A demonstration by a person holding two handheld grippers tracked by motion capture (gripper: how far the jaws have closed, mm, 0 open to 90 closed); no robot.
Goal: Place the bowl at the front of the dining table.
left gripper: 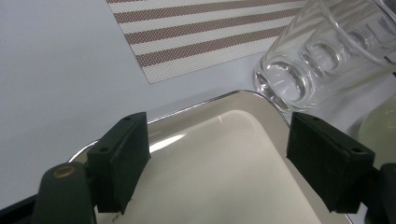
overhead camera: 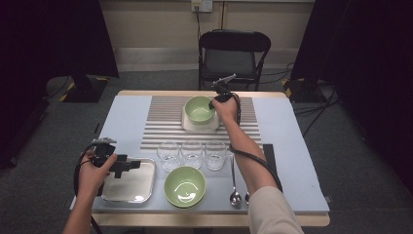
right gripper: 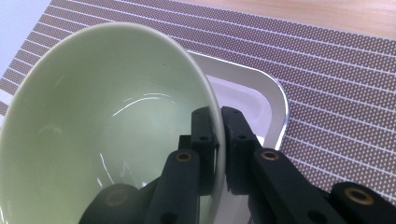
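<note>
At the back of the striped placemat a pale green bowl sits on a white square tray. My right gripper is shut on that bowl's right rim, one jaw inside and one outside, above the white tray. My left gripper stands open over the steel tray at the front left. In the left gripper view the jaws are wide apart over the steel tray, with nothing between them and a clear glass just beyond.
Three clear glasses stand in a row mid-table. A second green bowl sits near the front edge, with two spoons to its right. A black chair stands behind the table.
</note>
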